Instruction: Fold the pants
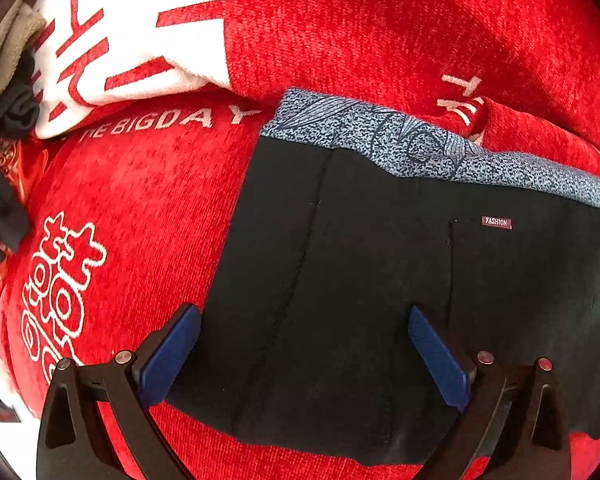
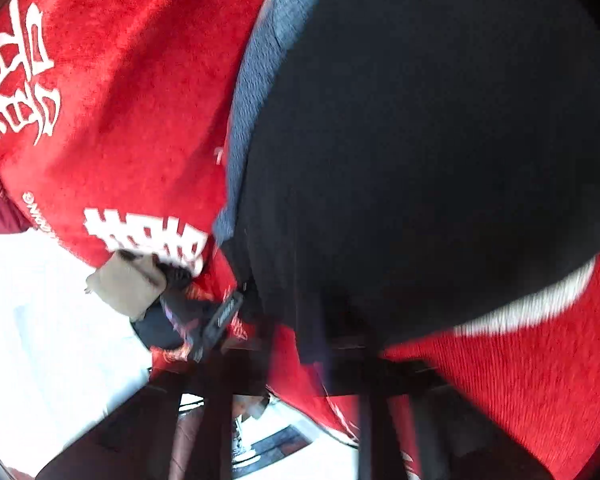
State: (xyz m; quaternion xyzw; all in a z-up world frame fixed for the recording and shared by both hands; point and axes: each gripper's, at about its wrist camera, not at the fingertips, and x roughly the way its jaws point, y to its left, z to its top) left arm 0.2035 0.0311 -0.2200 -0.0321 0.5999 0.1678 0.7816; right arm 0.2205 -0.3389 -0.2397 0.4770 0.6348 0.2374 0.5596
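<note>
"fashion" tag (image 1: 496, 222) on pants (image 1: 380, 280); "the bigday" on red blanket (image 1: 148, 208).

Bare red blanket (image 1: 132, 208) lies free left of the pants (image 1: 380, 280); heaped clothes (image 1: 8, 112) crowd its far-left edge.

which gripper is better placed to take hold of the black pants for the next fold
Probably the left. The left gripper is open, its blue pads straddling the flat black pants on the red blanket. The right wrist view is blurred, with that gripper shut.
</note>
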